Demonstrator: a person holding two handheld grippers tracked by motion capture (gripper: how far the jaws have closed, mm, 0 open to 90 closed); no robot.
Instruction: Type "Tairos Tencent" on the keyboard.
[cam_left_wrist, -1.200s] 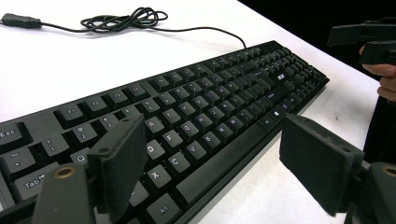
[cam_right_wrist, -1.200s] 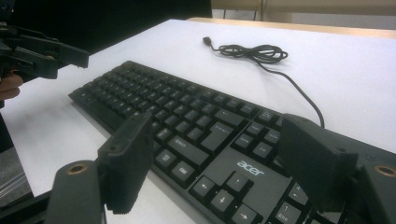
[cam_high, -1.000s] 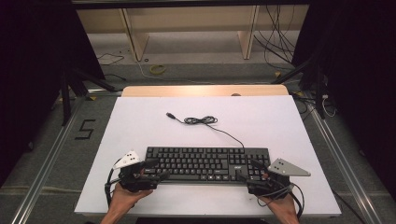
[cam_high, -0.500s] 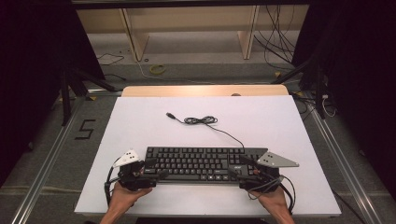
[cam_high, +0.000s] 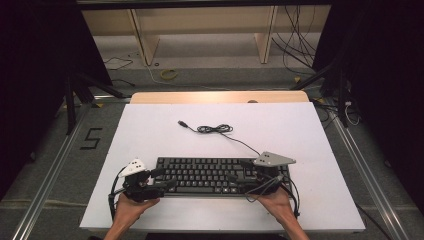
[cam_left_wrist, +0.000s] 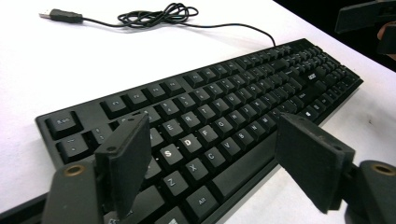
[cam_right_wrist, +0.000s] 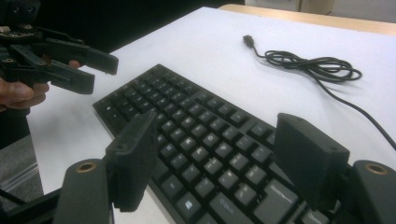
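Your black full-size plastic keyboard (cam_high: 220, 175) lies flat on the white counter (cam_high: 150, 130), near the edge closest to you and roughly centred, its long side running across in front of you. Its thin black cable (cam_high: 215, 129) leaves the back edge, bunches into a loose coil farther up the counter, and ends in a USB plug (cam_high: 183, 123) lying free on the white surface.

Your left gripper (cam_high: 159, 178) sits at the keyboard's left end. In the left gripper view its jaws stand wide apart above the keys (cam_left_wrist: 210, 154), one over the left letter rows, the other off the front edge by the space bar, and nothing is held between them.

Your right gripper (cam_high: 239, 171) is over the right part of the keyboard, its grey three-cornered plate (cam_high: 273, 159) above the number-pad end. In the right gripper view its jaws also stand wide, straddling the keys (cam_right_wrist: 215, 158) and gripping nothing.
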